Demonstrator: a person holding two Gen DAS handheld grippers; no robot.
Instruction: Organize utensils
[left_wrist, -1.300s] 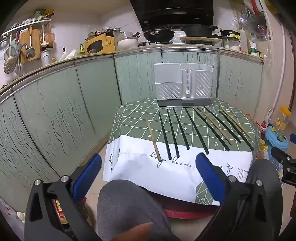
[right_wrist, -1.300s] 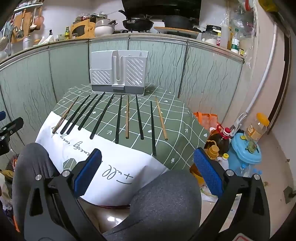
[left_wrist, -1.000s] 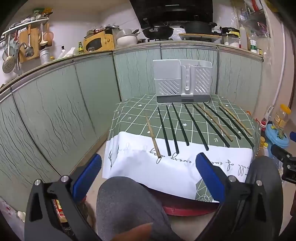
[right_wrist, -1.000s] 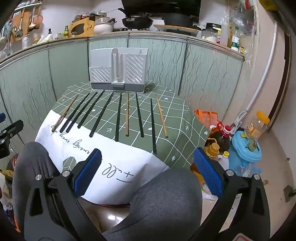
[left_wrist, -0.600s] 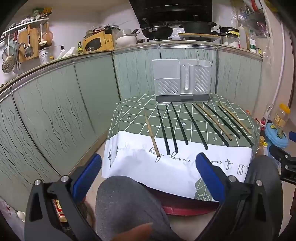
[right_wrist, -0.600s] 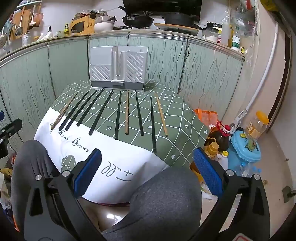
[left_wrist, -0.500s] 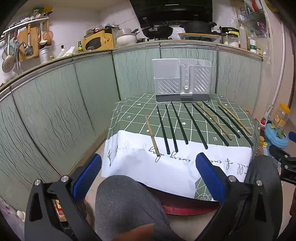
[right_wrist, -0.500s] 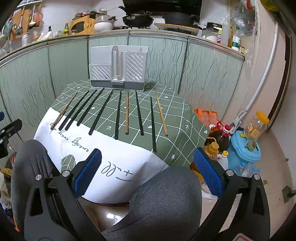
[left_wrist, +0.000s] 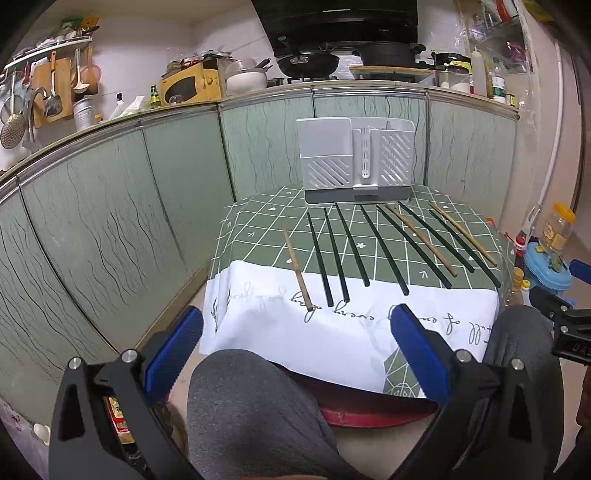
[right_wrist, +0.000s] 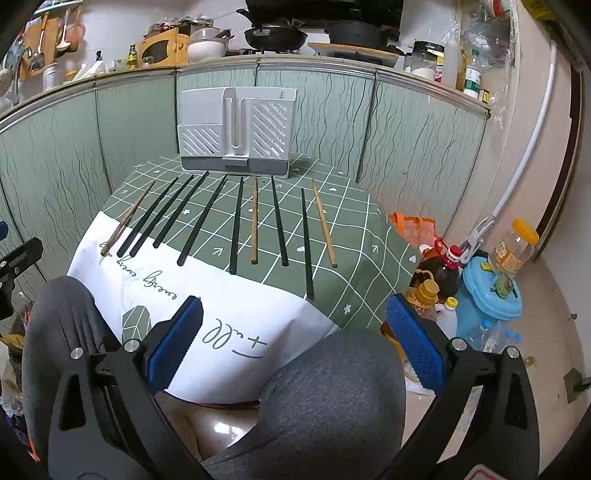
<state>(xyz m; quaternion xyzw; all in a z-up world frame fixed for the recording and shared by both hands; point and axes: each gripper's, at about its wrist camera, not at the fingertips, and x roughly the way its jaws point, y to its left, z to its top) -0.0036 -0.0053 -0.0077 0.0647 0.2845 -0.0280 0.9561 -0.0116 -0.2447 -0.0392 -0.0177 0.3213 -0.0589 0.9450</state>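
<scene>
Hovering low above the person's grey-clad knees, the left gripper (left_wrist: 295, 343) has its two blue-padded fingers spread wide with nothing between them, and the right gripper (right_wrist: 293, 330) is released in the same way, wide apart and holding nothing. Both are well apart from the chopsticks, short of the near edge of the small table (left_wrist: 258, 225), which wears a green checked tablecloth (right_wrist: 354, 236) with a white lettered panel hanging over the front. On this cloth ten chopsticks lie side by side in a fan, their far tips pointing toward the holder. Seen from the left wrist, the leftmost one is a wooden chopstick (left_wrist: 297, 264), then come black chopsticks (left_wrist: 334, 254), a second wooden chopstick (left_wrist: 421, 240) among them, and a third wooden chopstick (left_wrist: 463, 234) near the right edge. In the right wrist view the same row shows, with one black chopstick (right_wrist: 307, 243) reaching closest to the table's front edge, just beside the rightmost wooden one. At the far end of the table stands the grey utensil holder (right_wrist: 236, 131), upright, with slotted compartments; whether anything is inside I cannot tell. Behind it run pale green cabinet panels (left_wrist: 110, 206), and above them a counter with a black wok (right_wrist: 275, 35). Beside the table on the right, on the floor, stand oil bottles (right_wrist: 441, 271) and a blue container (right_wrist: 491, 295).
</scene>
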